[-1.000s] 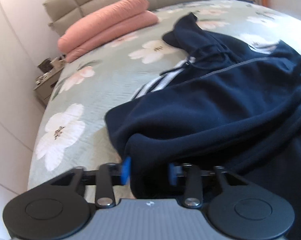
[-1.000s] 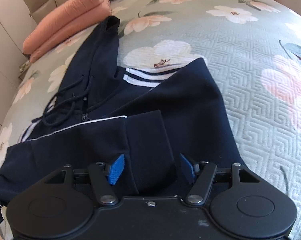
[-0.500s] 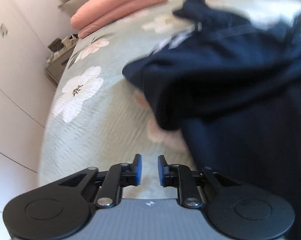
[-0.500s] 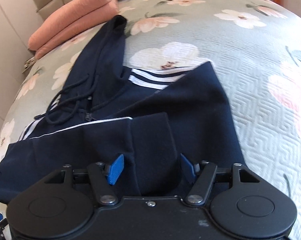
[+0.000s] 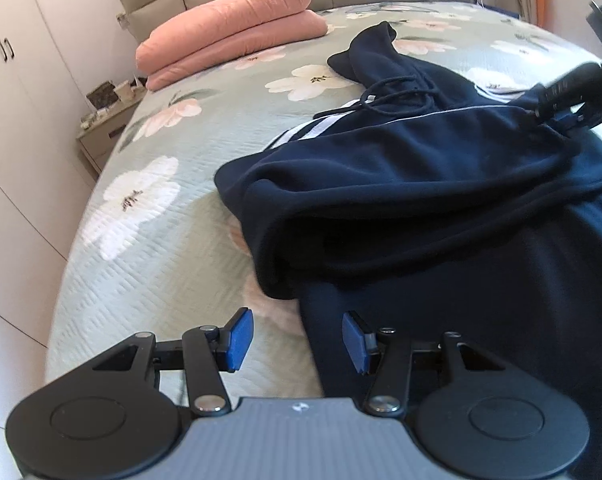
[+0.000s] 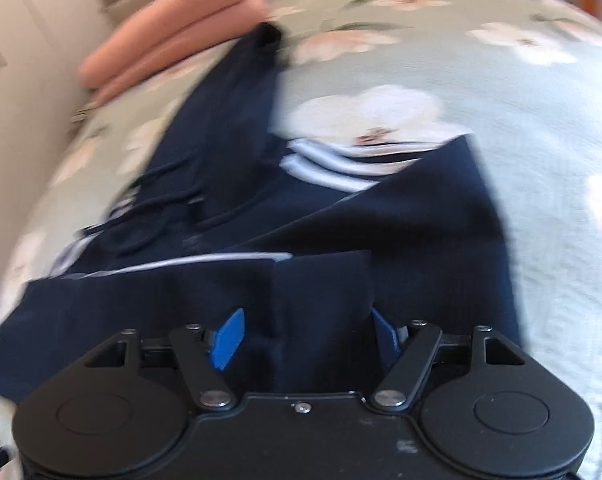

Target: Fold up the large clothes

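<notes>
Navy hoodie (image 5: 421,184) spread on floral bedspread (image 5: 149,216), partly folded. Left gripper (image 5: 297,338) opening, nothing clamped, at hoodie's near edge. Right gripper (image 6: 307,334) closing around folded navy cuff (image 6: 321,300); contact unclear.

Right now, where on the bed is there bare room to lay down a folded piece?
Free: the bedspread left of the navy hoodie, below the pink folded blanket; also the wide floral stretch right of the hoodie in the right wrist view. Crowded: the middle, where the hoodie spreads under both grippers.
</notes>
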Motion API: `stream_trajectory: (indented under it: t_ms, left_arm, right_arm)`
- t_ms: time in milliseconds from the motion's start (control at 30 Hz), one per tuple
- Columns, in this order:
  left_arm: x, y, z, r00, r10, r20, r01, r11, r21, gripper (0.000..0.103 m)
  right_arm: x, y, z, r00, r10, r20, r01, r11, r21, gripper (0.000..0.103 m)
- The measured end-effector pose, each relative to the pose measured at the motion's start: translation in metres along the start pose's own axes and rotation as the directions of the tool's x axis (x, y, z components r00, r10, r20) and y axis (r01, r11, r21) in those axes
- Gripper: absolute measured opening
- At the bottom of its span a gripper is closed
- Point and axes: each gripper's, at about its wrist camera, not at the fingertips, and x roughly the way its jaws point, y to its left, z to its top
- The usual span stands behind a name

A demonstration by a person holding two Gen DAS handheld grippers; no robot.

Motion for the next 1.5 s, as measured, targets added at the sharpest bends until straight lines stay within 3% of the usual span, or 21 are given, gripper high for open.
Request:
stream_trajectory:
  t_ms: [67,200,367,400,433,500,567,633,733,767,800,867,900,967,1067,1100,1200,1300,1367,1467,1500]
  left_arm:
    - [-0.001,-0.003,0.001,1.0,-0.01,0.001,0.01,1.0,-0.007,0.052]
    - [-0.003,-0.011,0.006,1.0,-0.018,0.02,0.018,1.0,0.006,0.052]
    - [-0.006,-0.016,0.01,0.999,-0.033,0.042,0.034,0.999,-0.003,0.052]
    - [-0.005,-0.017,0.01,0.998,-0.04,0.04,0.04,0.999,-0.008,0.052]
    - [-0.003,-0.018,0.01,0.998,-0.043,0.038,0.044,0.999,-0.011,0.052]
    - [0.001,-0.02,0.01,0.998,-0.052,0.034,0.053,0.998,-0.015,0.052]
    - [0.005,-0.021,0.014,0.998,-0.054,0.039,0.054,0.999,-0.008,0.052]
    - [0.004,-0.021,0.023,0.996,-0.053,0.072,0.054,0.999,-0.002,0.052]
    - [0.003,-0.021,0.05,0.982,-0.104,0.156,0.109,0.994,-0.021,0.052]
    - [0.005,-0.023,0.064,0.974,-0.129,0.188,0.136,0.99,-0.023,0.052]
    - [0.008,-0.027,0.075,0.966,-0.148,0.211,0.156,0.988,-0.018,0.052]
    - [0.026,-0.036,0.098,0.951,-0.205,0.232,0.212,0.977,-0.002,0.052]
    - [0.039,-0.041,0.105,0.95,-0.227,0.214,0.233,0.973,-0.003,0.052]
    - [0.073,-0.046,0.112,0.952,-0.27,0.143,0.277,0.96,-0.028,0.046]
    - [0.114,-0.042,0.102,0.967,-0.253,0.01,0.253,0.964,-0.082,0.037]
    - [0.114,-0.035,0.095,0.965,-0.261,0.03,0.263,0.96,-0.099,0.036]
    - [0.104,-0.024,0.085,0.976,-0.218,0.003,0.217,0.97,-0.113,0.033]
    - [0.086,-0.022,0.075,0.98,-0.197,0.002,0.196,0.976,-0.097,0.031]
    - [0.069,-0.022,0.07,0.979,-0.202,0.022,0.203,0.974,-0.098,0.038]
    - [0.043,-0.022,0.065,0.977,-0.209,0.052,0.213,0.972,-0.102,0.045]
    - [0.035,-0.021,0.066,0.975,-0.216,0.059,0.222,0.968,-0.114,0.045]
  right_arm:
    - [-0.006,0.006,-0.002,1.0,0.001,0.019,0.0,0.999,-0.033,0.017]
    - [-0.044,0.029,-0.001,0.984,-0.056,0.167,0.078,0.989,-0.127,0.014]
    - [-0.085,0.026,0.012,0.903,-0.256,0.345,0.316,0.94,-0.129,0.016]
    - [-0.083,0.019,0.015,0.907,-0.269,0.324,0.325,0.937,-0.132,0.022]
    - [-0.074,0.01,0.018,0.932,-0.258,0.253,0.3,0.943,-0.145,0.028]
    - [-0.043,-0.004,0.019,0.964,-0.255,0.072,0.264,0.948,-0.179,0.08]
    - [-0.032,-0.012,0.012,0.94,-0.335,0.06,0.34,0.921,-0.19,0.065]
    - [-0.046,-0.026,0.012,0.912,-0.4,0.095,0.408,0.909,-0.088,0.062]
    - [-0.086,-0.029,0.01,0.898,-0.369,0.24,0.376,0.926,0.019,0.06]
    - [-0.089,-0.024,0.01,0.895,-0.362,0.26,0.374,0.928,0.006,0.052]
    - [-0.086,-0.016,0.011,0.905,-0.338,0.258,0.357,0.934,-0.03,0.032]
    - [-0.069,0.001,0.012,0.935,-0.277,0.221,0.306,0.946,-0.11,0.006]
    - [-0.057,0.009,0.013,0.943,-0.26,0.208,0.292,0.946,-0.14,0.003]
    - [-0.031,0.017,0.013,0.95,-0.258,0.175,0.288,0.941,-0.175,0.003]
    - [0.0,0.004,0.006,0.953,-0.299,0.049,0.303,0.943,-0.141,0.003]
    - [0.003,-0.009,0.001,0.945,-0.327,0.016,0.327,0.939,-0.112,0.0]
    - [-0.015,-0.045,-0.009,0.96,-0.281,0.018,0.281,0.959,-0.026,0.0]
    - [-0.035,-0.053,-0.014,0.934,-0.356,0.031,0.357,0.934,-0.022,0.0]
    - [-0.051,-0.052,-0.008,0.94,-0.337,0.046,0.338,0.941,-0.018,0.001]
    - [-0.063,-0.037,0.02,0.966,-0.233,0.108,0.239,0.97,-0.046,0.016]
    - [-0.064,-0.029,0.033,0.973,-0.191,0.131,0.201,0.977,-0.065,0.03]
